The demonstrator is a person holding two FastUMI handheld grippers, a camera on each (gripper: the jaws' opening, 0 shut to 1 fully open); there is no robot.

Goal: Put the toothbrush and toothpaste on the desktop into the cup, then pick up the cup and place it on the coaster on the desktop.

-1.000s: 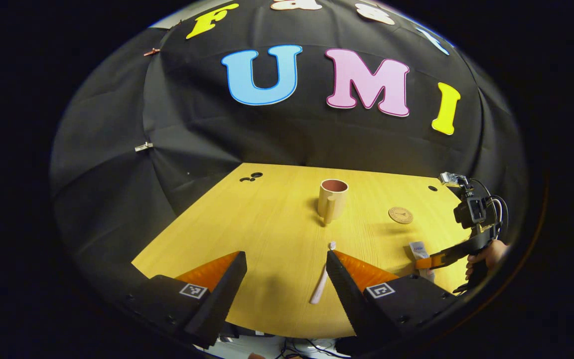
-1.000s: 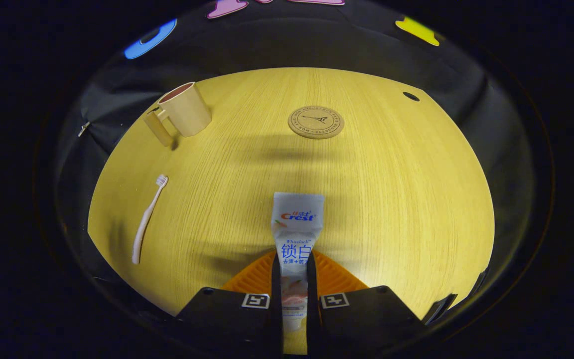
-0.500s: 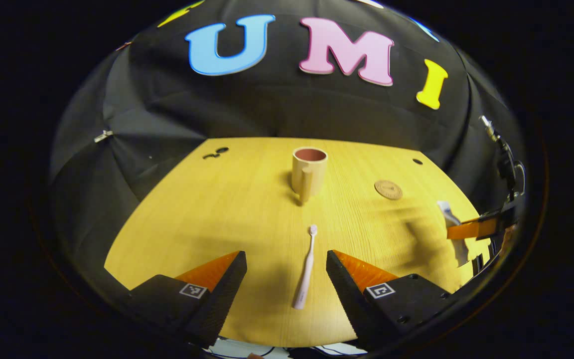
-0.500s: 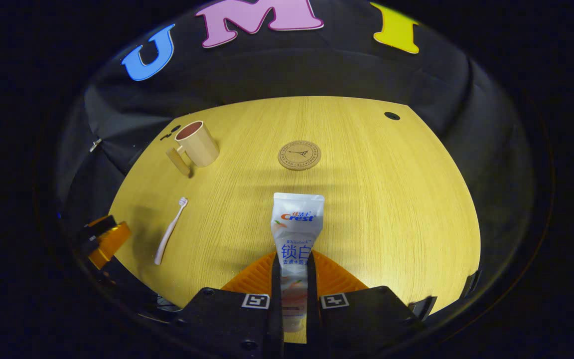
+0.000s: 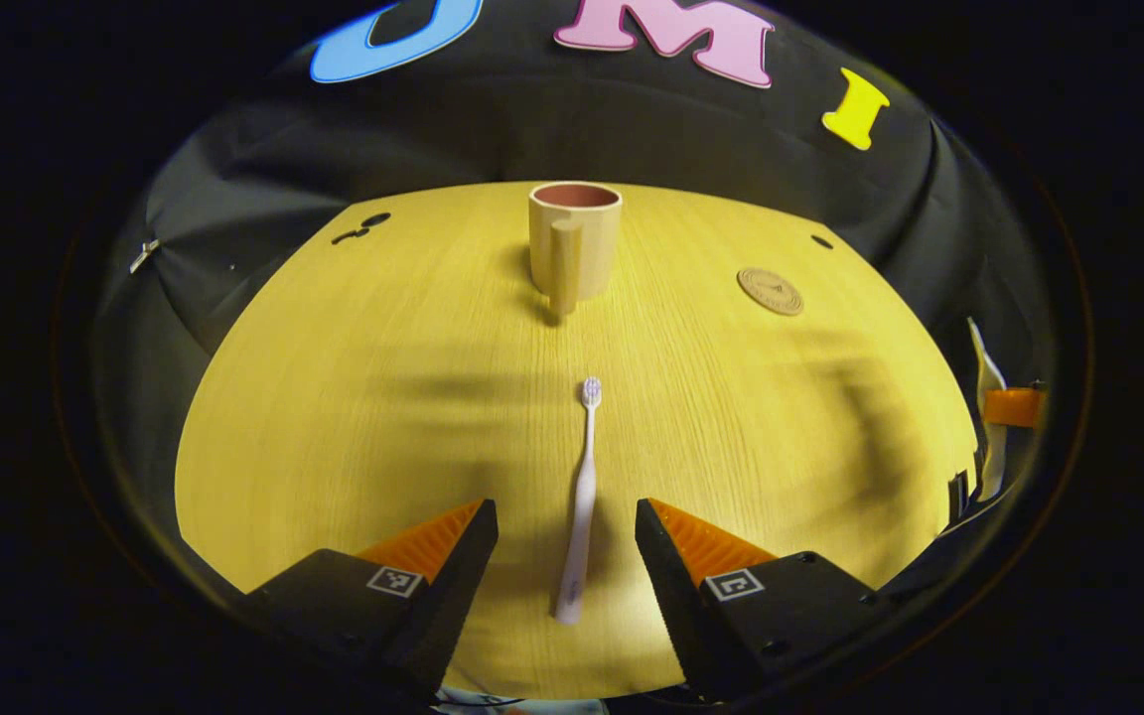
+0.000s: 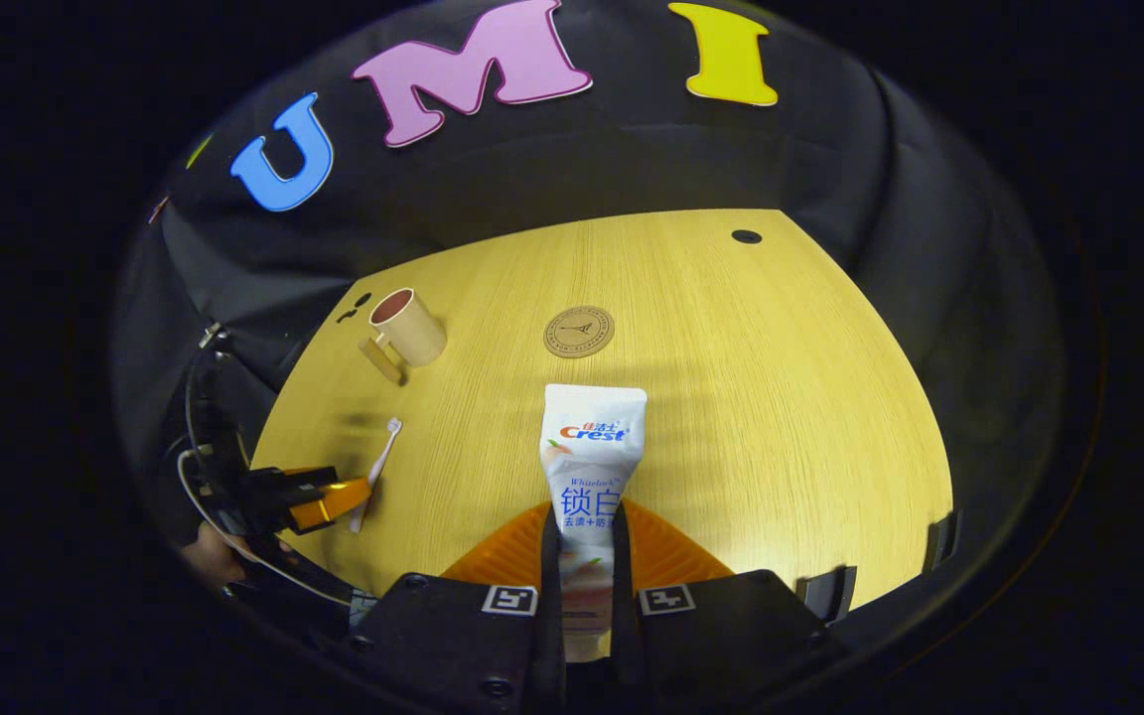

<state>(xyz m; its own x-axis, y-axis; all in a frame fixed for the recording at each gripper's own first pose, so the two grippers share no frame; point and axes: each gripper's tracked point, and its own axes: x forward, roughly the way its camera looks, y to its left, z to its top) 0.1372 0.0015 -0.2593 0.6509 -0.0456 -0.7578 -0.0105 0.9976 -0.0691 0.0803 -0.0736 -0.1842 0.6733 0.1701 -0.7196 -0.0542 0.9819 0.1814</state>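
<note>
A pale toothbrush [image 5: 580, 497] lies flat on the wooden desk [image 5: 354, 397], its handle between the spread fingers of my left gripper [image 5: 567, 526], which is open and not touching it. Beyond it stands a beige cup [image 5: 574, 243] with its handle toward me. A round cork coaster [image 5: 770, 291] lies to the right. My right gripper [image 6: 587, 536] is shut on a white toothpaste tube [image 6: 592, 452], held up off the desk. In the right gripper view the cup [image 6: 407, 330], coaster [image 6: 579, 331] and toothbrush [image 6: 376, 472] lie ahead and to the left, with the left gripper [image 6: 319, 501] at the brush.
Small dark holes mark the desk at the far left [image 5: 361, 225] and far right [image 5: 820, 241]. The black cloth wall closes off the back and sides. The desk's near edge runs just under my left gripper. Cables trail beside the left gripper [image 6: 210, 467].
My left gripper has moved forward and down, so the toothbrush handle now sits between its fingers. My right gripper has lifted the toothpaste higher and drawn back from the desk.
</note>
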